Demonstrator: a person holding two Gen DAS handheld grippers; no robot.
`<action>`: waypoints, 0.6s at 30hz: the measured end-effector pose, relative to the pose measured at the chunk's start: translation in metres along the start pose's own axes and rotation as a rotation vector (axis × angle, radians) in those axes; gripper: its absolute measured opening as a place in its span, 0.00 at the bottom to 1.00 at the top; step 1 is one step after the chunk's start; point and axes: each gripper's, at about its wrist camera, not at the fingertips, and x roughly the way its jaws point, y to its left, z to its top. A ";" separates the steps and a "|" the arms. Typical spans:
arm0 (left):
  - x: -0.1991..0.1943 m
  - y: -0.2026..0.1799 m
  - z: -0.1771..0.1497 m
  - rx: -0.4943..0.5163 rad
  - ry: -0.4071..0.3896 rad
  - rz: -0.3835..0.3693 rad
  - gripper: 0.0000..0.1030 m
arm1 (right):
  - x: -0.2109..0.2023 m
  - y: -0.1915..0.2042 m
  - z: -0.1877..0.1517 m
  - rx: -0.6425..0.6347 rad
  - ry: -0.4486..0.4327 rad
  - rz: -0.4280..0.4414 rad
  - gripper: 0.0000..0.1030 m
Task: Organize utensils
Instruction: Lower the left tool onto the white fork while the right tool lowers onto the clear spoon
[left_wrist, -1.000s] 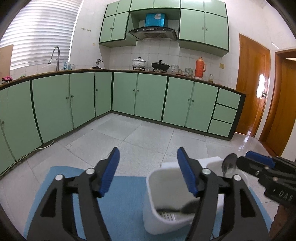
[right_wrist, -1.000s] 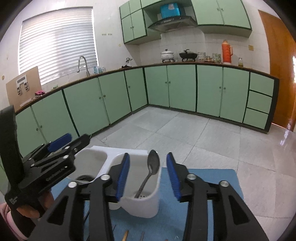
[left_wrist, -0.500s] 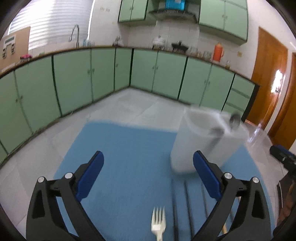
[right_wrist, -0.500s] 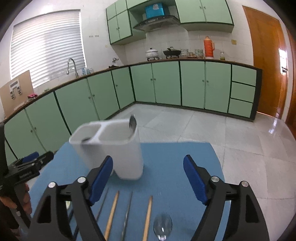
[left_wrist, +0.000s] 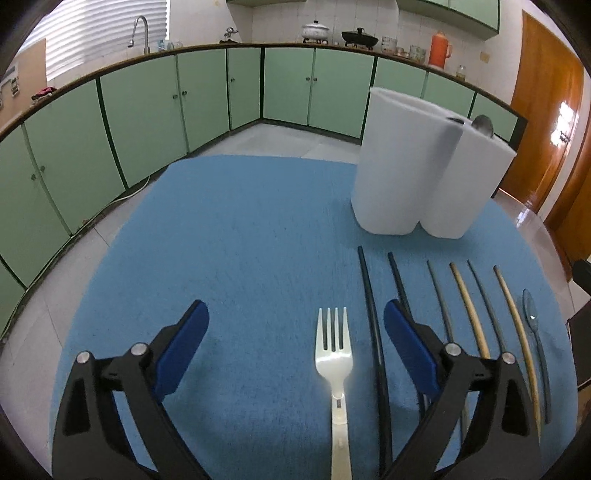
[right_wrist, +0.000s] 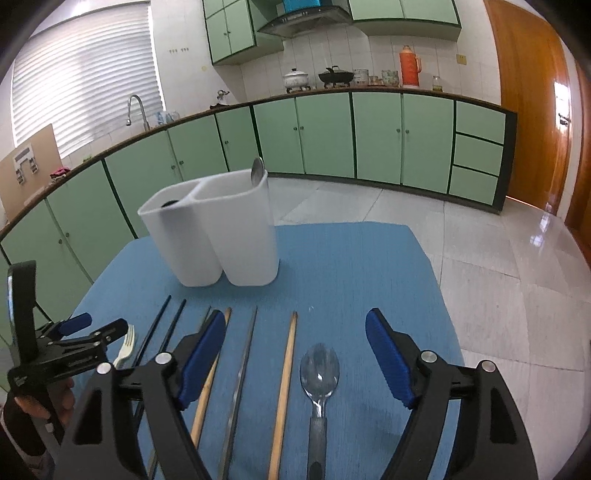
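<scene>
Hovering low over the blue mat (left_wrist: 240, 240), the left claw (left_wrist: 295, 343) was seen with its jaws spread wide and nothing held, the white fork (left_wrist: 334, 354) lying between them, nearer the right jaw. In this left wrist view six long sticks were counted to the right of the fork: two black chopsticks (left_wrist: 371, 314), two grey ones (left_wrist: 439, 295) and two wooden ones (left_wrist: 469, 306), then one clear spoon (left_wrist: 533, 317) at the far end. One white two-compartment holder (left_wrist: 417, 173) was standing beyond them, with one metal spoon (left_wrist: 483, 124) poking up from its right compartment and something dark just showing at the rim of the left. A miss was judged likely here: the nearest black chopstick lay just beside the fork, so a closing jaw could catch or roll it along.

From the right wrist view, the right claw (right_wrist: 295, 354) was likewise held apart and empty, with the clear spoon (right_wrist: 319, 373) and one wooden chopstick (right_wrist: 286, 380) lying between its jaws. The holder (right_wrist: 218, 236) was seen upright on the mat (right_wrist: 351, 266), well beyond the row. One fork (right_wrist: 126, 347) was counted again, just beside the left claw (right_wrist: 88, 328). Trouble was judged possible in three ways: the chopstick could be pinched together with the spoon; the smooth, thin handle could slip out on lifting; and the light holder could be knocked over by a careless drop-in. How firmly the holder sat on the desk could not be told.
</scene>
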 end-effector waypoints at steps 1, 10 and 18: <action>0.003 -0.002 -0.004 0.000 0.014 -0.003 0.80 | 0.000 -0.002 -0.003 0.003 0.003 -0.001 0.74; 0.015 0.003 -0.004 -0.017 0.054 -0.024 0.73 | 0.004 -0.005 -0.010 0.010 0.023 -0.011 0.72; 0.020 0.000 -0.005 -0.007 0.079 -0.042 0.54 | 0.004 -0.009 -0.015 0.014 0.038 -0.014 0.70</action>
